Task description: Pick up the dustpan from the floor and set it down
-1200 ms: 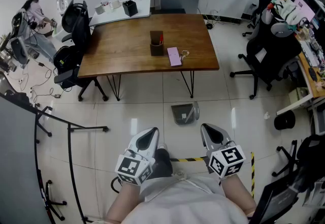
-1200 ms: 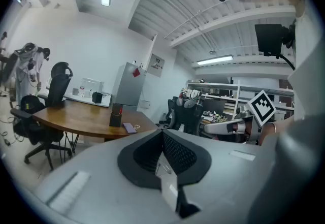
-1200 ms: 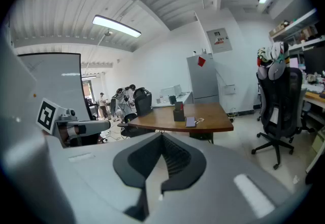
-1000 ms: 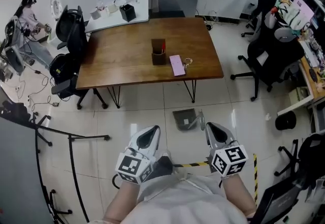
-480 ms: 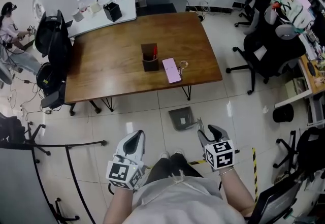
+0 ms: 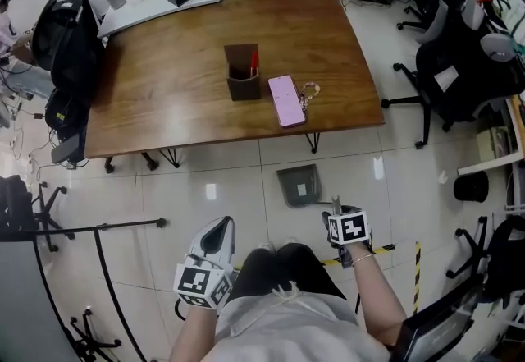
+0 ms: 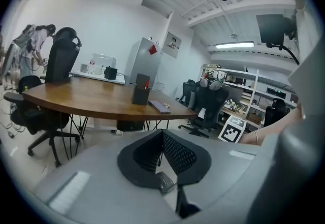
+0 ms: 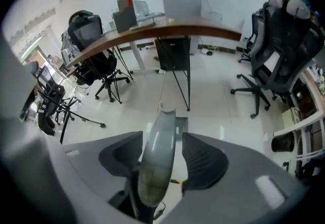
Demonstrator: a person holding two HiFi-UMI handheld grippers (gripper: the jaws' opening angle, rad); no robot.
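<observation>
The grey dustpan lies on the tiled floor in front of the table, its handle running back toward me. My right gripper points steeply down over that handle. In the right gripper view the grey handle stands between the jaws of my right gripper. Those jaws have just been opening, and a gap shows beside the right pad, so it is open around the handle. My left gripper hangs to the left of my legs, away from the dustpan. Its jaws meet at the tips with nothing in them.
A wooden table stands just beyond the dustpan with a brown pen holder and a pink phone on it. Office chairs are at the right, black stand legs at the left, and striped tape on the floor.
Both grippers have sunk toward the floor. The right one has tipped to point downward, come over the dustpan's handle and opened its jaws. The left stays shut.
</observation>
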